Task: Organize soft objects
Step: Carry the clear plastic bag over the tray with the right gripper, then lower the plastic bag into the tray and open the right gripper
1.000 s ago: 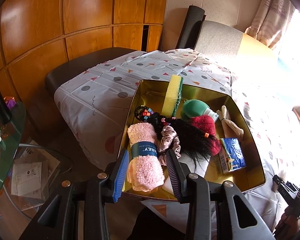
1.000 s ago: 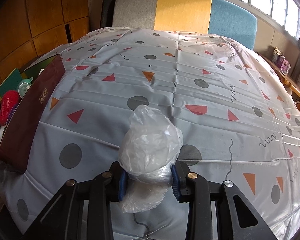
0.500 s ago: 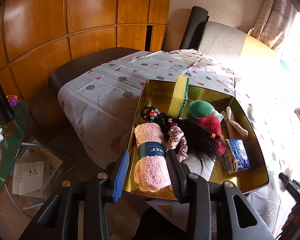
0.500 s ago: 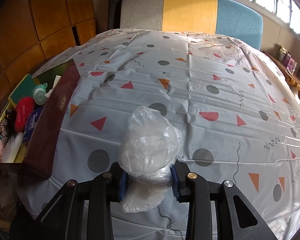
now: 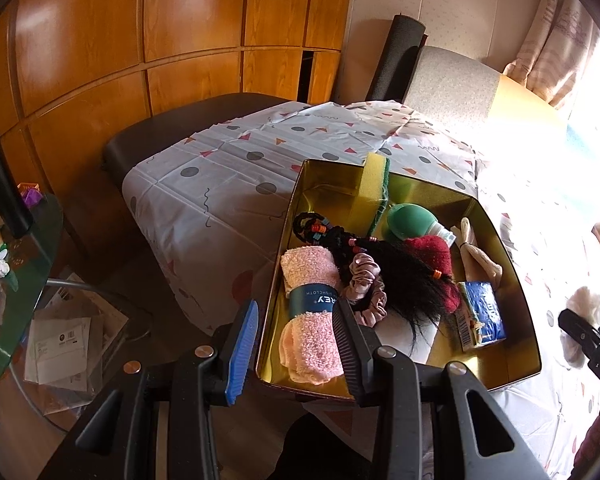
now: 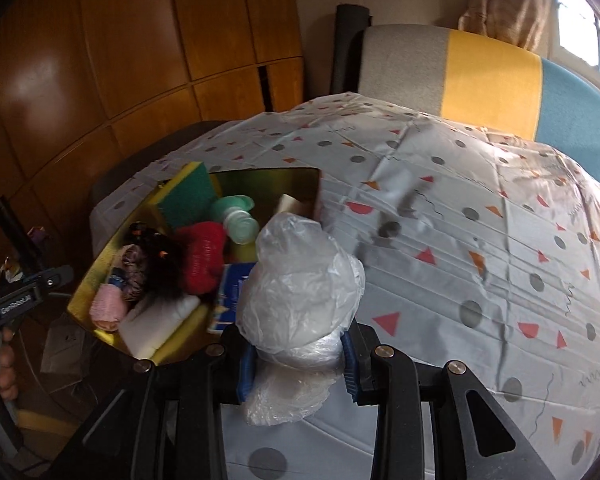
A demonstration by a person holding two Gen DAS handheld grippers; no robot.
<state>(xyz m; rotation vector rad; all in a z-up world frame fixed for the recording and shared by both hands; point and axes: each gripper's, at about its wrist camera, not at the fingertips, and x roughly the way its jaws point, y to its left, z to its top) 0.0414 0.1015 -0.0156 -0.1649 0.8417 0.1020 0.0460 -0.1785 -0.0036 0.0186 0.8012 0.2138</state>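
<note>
An open gold tin (image 5: 518, 300) (image 6: 100, 276) sits at the table's left edge. It holds a rolled pink towel (image 5: 310, 320), a yellow-green sponge (image 5: 374, 188), a green bottle (image 5: 410, 220), a red fuzzy piece (image 6: 202, 256), black hair (image 5: 400, 280), a pink scrunchie (image 5: 364, 276) and a blue tissue pack (image 5: 482, 316). My left gripper (image 5: 296, 344) is open and straddles the tin's near left wall and the towel's end. My right gripper (image 6: 298, 356) is shut on a crumpled clear plastic bag (image 6: 300, 280), held over the cloth just right of the tin; it also shows at the left wrist view's right edge.
The table wears a grey cloth (image 6: 480, 240) with dots and triangles. A grey, yellow and blue chair back (image 6: 492, 80) stands behind it, with wood panelling (image 5: 180, 40) to the left. A glass side table (image 5: 8, 280) and papers (image 5: 60, 344) lie low on the left.
My right gripper has carried the plastic bag left and upward, so the tin now fills the left of its view. The left gripper has barely moved.
</note>
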